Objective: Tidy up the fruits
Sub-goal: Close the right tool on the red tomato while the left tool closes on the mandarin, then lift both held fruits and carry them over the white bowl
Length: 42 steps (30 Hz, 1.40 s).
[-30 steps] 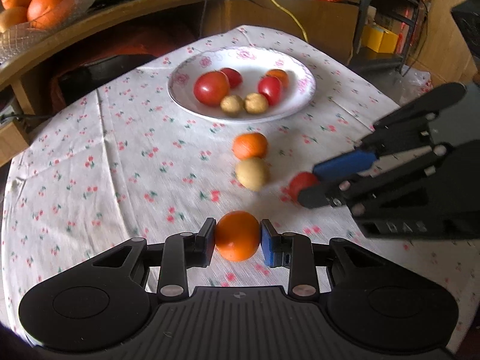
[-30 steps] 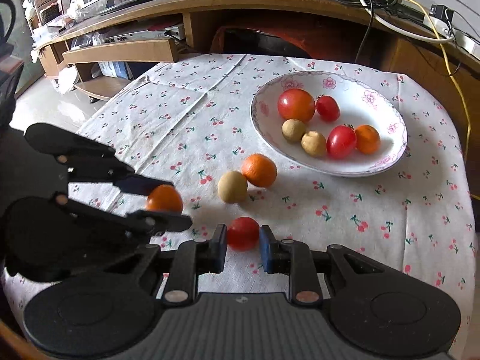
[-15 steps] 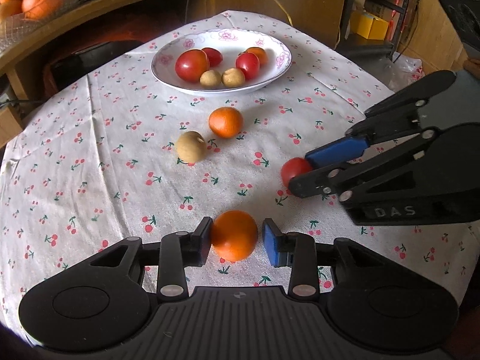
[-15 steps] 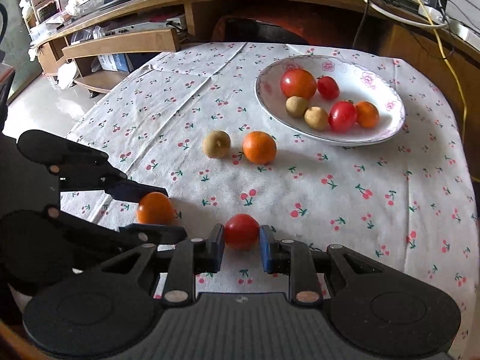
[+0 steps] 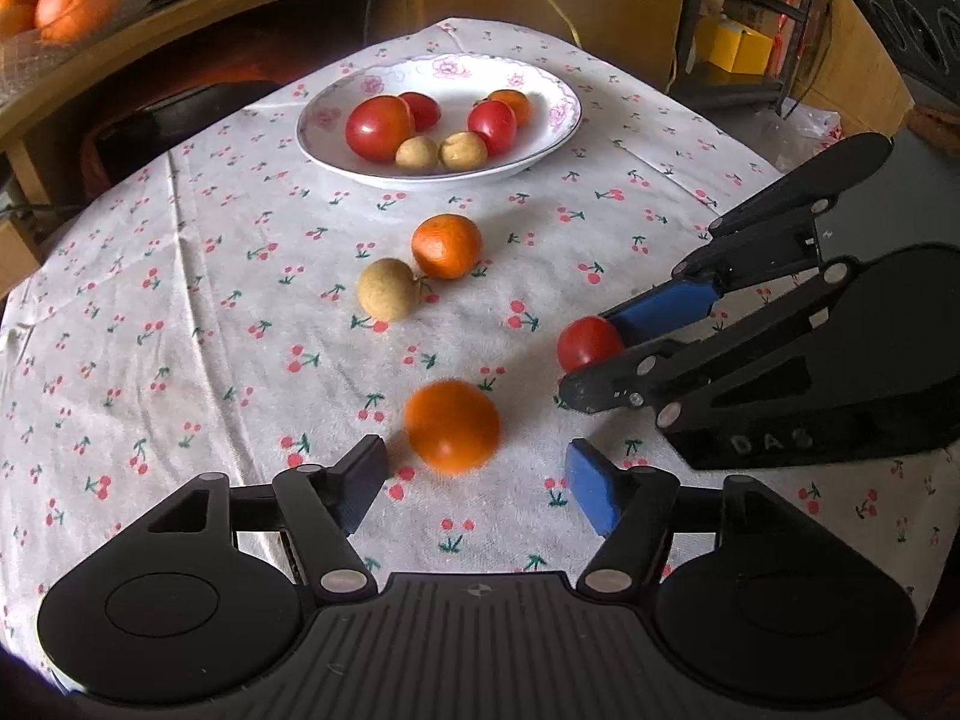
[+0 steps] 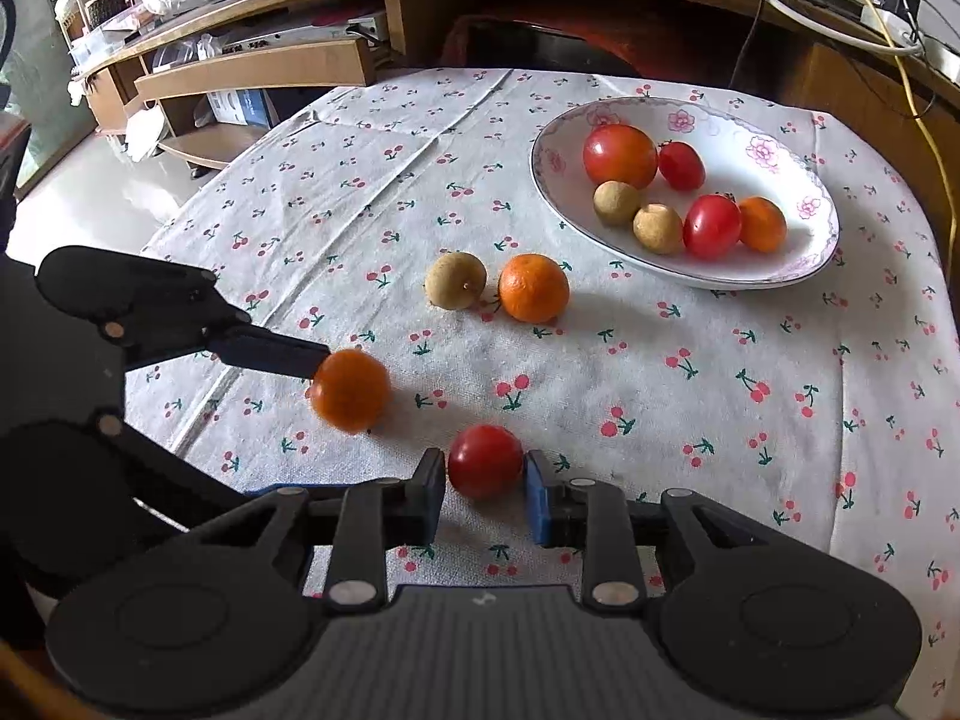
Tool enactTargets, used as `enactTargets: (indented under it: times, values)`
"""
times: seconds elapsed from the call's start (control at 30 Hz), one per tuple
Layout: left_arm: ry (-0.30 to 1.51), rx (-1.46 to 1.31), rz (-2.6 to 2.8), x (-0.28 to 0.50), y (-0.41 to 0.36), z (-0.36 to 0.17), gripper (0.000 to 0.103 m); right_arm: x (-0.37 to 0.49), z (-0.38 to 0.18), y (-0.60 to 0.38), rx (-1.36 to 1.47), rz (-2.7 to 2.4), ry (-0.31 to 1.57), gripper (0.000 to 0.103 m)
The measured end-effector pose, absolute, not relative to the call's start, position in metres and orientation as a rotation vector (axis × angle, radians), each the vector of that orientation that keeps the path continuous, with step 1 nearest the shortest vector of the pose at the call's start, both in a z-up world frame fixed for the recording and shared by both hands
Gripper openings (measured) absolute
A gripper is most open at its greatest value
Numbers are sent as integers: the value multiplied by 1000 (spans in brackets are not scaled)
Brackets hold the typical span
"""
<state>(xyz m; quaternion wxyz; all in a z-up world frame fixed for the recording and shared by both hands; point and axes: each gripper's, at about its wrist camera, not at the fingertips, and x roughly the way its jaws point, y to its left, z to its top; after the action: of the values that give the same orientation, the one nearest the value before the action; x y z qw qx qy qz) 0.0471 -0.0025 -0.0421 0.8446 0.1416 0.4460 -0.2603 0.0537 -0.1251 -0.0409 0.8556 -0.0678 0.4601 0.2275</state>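
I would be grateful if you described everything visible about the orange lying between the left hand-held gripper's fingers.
The orange is small, round and bright, with a smooth, slightly glossy peel; it looks blurred, perhaps moving. It sits on the cherry-print tablecloth between the spread fingers of the left hand-held gripper. The left wrist view shows a gap on each side. In the right wrist view its far finger overlaps the fruit's edge, contact uncertain.

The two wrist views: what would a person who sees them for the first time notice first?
Probably the blurred orange between the wide-open fingers of the left gripper, touching neither, low over the cherry-print tablecloth. Next, the small red tomato between the fingers of the right gripper, which stand close on both sides. Farther back, a white plate holds more fruit, with an orange and a brown fruit just before it.
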Motion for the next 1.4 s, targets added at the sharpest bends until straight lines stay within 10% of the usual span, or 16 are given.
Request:
enactTargets:
  times: [0.67,1.4]
  values:
    - [939,271,-519,55,4,-37,43,56,-37,-130,-135,467,975,27]
    - [853,311,-457,47,-16,-9,43,53,-4,-138,-128,382,888,27]
